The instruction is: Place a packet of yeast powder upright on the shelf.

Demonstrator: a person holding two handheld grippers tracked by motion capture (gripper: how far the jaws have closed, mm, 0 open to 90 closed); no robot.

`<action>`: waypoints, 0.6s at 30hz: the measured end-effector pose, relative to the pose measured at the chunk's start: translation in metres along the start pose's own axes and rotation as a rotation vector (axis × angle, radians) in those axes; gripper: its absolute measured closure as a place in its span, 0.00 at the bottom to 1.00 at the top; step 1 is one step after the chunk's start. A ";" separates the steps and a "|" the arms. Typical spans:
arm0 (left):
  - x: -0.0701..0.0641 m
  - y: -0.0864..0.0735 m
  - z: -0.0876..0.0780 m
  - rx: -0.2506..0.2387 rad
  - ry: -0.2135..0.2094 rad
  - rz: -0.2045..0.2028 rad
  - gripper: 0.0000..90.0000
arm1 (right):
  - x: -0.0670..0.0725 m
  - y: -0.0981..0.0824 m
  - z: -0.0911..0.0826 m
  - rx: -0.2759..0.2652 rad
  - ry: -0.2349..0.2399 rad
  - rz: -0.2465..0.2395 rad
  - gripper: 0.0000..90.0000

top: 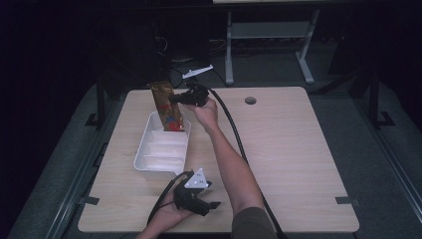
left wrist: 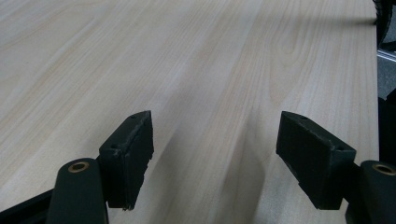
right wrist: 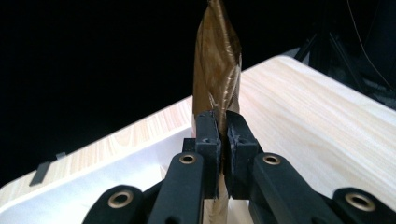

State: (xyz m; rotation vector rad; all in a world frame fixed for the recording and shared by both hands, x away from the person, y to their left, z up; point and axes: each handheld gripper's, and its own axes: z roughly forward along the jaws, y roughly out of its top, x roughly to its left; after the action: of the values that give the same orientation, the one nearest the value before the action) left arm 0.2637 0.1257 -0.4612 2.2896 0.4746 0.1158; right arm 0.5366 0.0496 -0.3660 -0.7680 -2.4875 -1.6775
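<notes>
With your left claw [top: 215, 204] resting spread and empty on the pale wood-grain tabletop [top: 288, 149], your right claw [top: 171, 99] pinches a glossy, crinkled gold packet [top: 166, 105] upright over the far end of the smooth white ribbed tray [top: 144, 149], where its slick, floppy foil could slip or snag the rim.

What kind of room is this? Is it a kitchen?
Probably not a kitchen; more likely a lab or workshop. A bare wooden table stands on grey carpet, a metal frame behind it, and a person's hand-held right gripper holds a gold packet.
</notes>
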 end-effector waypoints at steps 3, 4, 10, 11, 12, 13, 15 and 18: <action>-0.001 0.000 0.001 0.005 0.001 0.004 0.30 | 0.000 -0.002 0.002 0.015 -0.014 0.000 0.94; -0.001 0.000 0.001 0.006 0.001 0.005 0.30 | 0.000 -0.002 0.002 0.013 -0.014 -0.001 0.93; -0.001 0.000 0.001 0.005 0.002 0.005 0.30 | -0.001 -0.005 0.004 0.047 -0.019 0.010 0.92; -0.001 0.000 0.001 0.004 0.003 0.005 0.30 | -0.002 -0.005 0.003 0.049 -0.023 0.019 0.91; -0.001 0.000 0.001 0.004 0.002 0.005 0.30 | -0.002 -0.006 0.003 0.051 -0.025 0.021 0.91; -0.001 0.000 0.001 0.005 0.002 0.006 0.30 | -0.003 -0.006 0.002 0.055 -0.024 0.024 0.91; -0.001 0.000 0.001 0.007 0.001 0.007 0.30 | -0.003 -0.007 0.002 0.076 -0.031 0.031 0.91; -0.001 0.000 0.001 0.008 0.002 0.010 0.30 | -0.003 -0.010 0.004 0.099 -0.024 0.034 0.85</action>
State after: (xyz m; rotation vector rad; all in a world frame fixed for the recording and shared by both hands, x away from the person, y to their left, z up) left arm 0.2628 0.1240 -0.4617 2.3001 0.4654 0.1220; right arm 0.5362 0.0488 -0.3770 -0.8197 -2.5361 -1.5296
